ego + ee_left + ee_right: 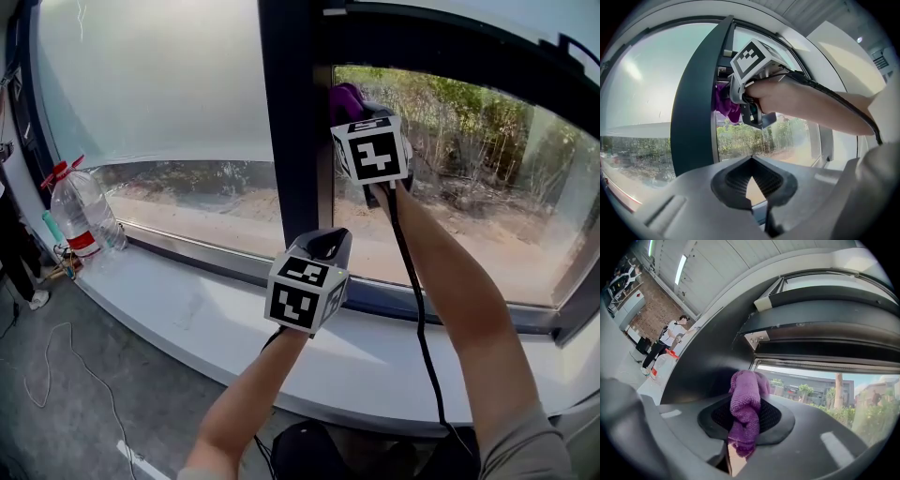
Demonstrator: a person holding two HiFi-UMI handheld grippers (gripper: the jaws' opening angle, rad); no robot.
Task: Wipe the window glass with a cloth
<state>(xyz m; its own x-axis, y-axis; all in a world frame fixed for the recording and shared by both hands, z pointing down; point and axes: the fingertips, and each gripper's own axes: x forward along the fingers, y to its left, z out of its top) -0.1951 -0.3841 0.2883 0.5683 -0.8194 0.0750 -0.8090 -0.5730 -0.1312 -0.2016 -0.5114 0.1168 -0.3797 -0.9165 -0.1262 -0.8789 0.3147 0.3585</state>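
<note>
A purple cloth [745,413] is pinched in my right gripper [746,420], bunched up and sticking out past the jaws. That gripper [354,105] is raised to the top left corner of the right window pane [469,187], next to the dark mullion [291,122], and the cloth [343,97] is at the glass. From the left gripper view, the cloth [725,102] shows beside the mullion under the right gripper [752,77]. My left gripper [330,242] hangs lower, in front of the mullion's base, shut with nothing in it [752,187].
A white sill [216,323] runs under the window. At its left end stands a clear plastic bottle with a red label [80,211]. The left pane [159,84] is frosted in its upper part. A cable [56,375] lies on the grey floor. A person [669,337] stands far off.
</note>
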